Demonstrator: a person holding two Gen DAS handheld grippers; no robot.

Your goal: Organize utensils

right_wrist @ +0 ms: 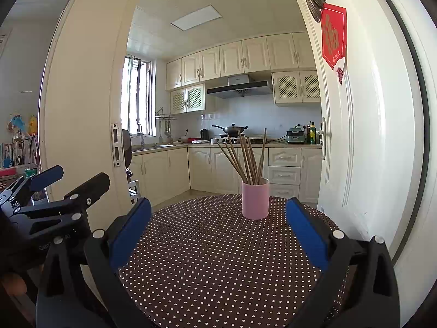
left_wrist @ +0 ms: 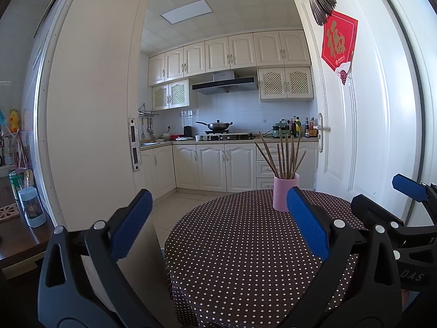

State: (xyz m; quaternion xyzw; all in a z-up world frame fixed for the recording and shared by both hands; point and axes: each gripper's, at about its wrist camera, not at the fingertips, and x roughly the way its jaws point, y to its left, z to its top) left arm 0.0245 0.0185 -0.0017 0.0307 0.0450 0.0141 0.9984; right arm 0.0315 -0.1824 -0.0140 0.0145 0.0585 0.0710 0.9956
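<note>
At the near edge of the round polka-dot counter (right_wrist: 207,259), both tools are held level, pointing toward the kitchen. From the right wrist view, the right tool (right_wrist: 218,235) has its blue-padded fingers (right_wrist: 128,235) spread wide, released, with nothing between them. The left tool (left_wrist: 218,227) is likewise spread and empty; it also shows at nine o'clock in the right view, raised just off the counter's edge. Toward twelve o'clock, at the counter's far side, a pink cup (right_wrist: 255,199) stands upright. A bundle of brown chopsticks (right_wrist: 247,158) sits inside it, fanning outward, tips leaning to eleven and one o'clock. Neither tool touches the cup.
</note>
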